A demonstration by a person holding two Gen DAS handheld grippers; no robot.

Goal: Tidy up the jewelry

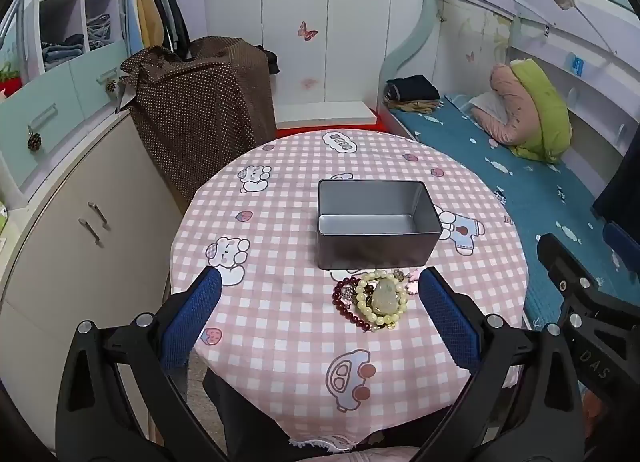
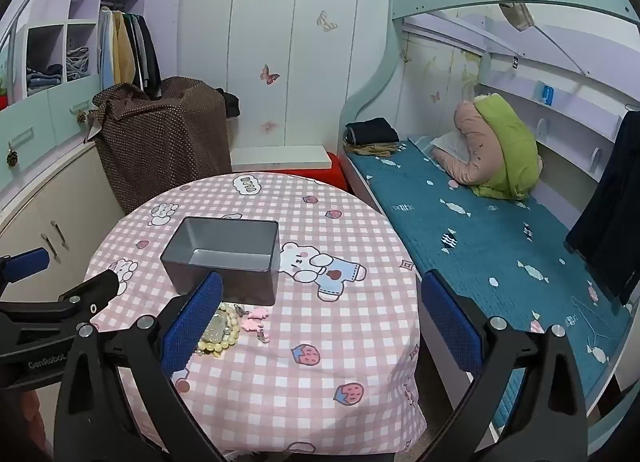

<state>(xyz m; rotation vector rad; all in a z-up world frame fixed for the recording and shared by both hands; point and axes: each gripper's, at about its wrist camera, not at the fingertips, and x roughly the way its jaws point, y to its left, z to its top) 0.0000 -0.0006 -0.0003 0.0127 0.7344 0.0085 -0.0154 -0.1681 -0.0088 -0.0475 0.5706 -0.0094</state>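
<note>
Both grippers, left (image 1: 320,282) and right (image 2: 322,282), hang spread wide and empty above the checked tablecloth (image 1: 280,342), while the jewelry (image 1: 374,298), a heap of bead bracelets and a pale pendant, lies just in front of the empty tin (image 1: 376,218).

Bed (image 2: 480,222), wardrobe (image 2: 300,62) (butterfly stickers)

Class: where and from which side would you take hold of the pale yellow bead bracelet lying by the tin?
Probably pinch the pale yellow bead bracelet across its near bead strand, coming from above. It lies flat, tangled with the dark red bracelet, and the tin blocks the far side.
</note>
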